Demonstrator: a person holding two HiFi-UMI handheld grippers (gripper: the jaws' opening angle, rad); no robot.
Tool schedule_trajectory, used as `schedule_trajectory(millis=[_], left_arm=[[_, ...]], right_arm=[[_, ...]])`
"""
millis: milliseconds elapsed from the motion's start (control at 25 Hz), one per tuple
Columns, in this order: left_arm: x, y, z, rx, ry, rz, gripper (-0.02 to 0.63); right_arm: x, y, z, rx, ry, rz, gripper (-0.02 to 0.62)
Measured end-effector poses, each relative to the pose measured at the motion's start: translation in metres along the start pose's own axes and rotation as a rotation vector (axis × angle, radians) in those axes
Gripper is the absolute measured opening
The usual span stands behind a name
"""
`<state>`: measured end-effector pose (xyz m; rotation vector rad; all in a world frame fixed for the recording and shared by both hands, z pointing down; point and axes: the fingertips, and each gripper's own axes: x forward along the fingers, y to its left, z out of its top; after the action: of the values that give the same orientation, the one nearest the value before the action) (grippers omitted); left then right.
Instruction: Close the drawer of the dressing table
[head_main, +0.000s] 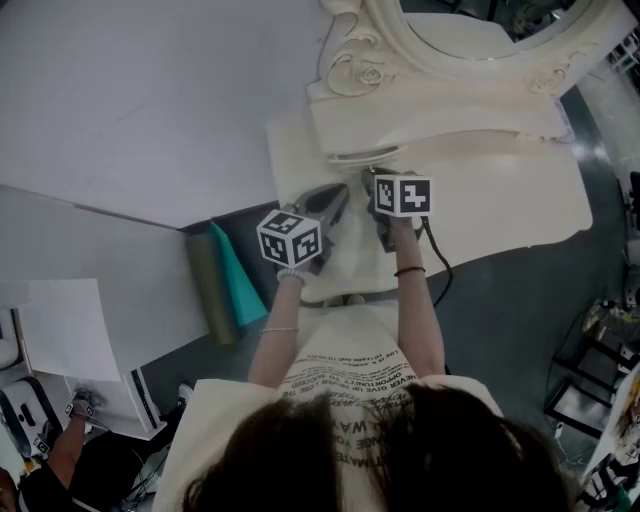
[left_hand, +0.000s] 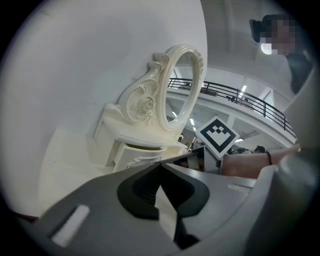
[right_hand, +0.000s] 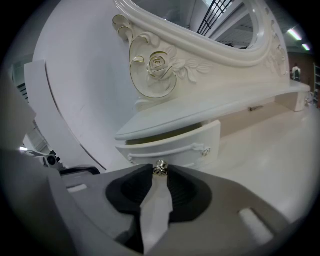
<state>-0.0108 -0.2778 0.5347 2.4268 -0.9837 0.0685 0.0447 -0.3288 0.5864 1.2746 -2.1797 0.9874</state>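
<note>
Under the shelf at the centre of the right gripper view, the small cream curved-front wooden drawer (right_hand: 175, 145) of the ornate cream dressing table (head_main: 440, 115) stood partly pulled out, with a dark gap above its front. It sat below the oval carved mirror (head_main: 470, 30), on the cream tabletop (head_main: 500, 210).

The right claw (right_hand: 160, 172) was nearly closed, tips pinching the tiny round silver metal knob (right_hand: 159, 168) on the drawer front. The left claw (left_hand: 161, 165) was closed and empty, hovering just left of the right one and touching nothing.

Handling guess: the drawer looked light and rigid and should slide with little force. The knob looked smooth and slippery and too small for a firm hold. It seemed better to push straight in through the knob or flat on the front beside it. The raised trim with its gold ends looked fragile, so best avoided.
</note>
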Motion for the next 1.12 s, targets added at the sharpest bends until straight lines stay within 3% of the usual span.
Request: schedule_trajectory(millis=[1120], left_arm=[[0.002, 0.015, 0.010, -0.006, -0.011, 0.024, -0.001]], right_arm=[[0.015, -0.002, 0.017, 0.001, -0.030, -0.005, 0.097]])
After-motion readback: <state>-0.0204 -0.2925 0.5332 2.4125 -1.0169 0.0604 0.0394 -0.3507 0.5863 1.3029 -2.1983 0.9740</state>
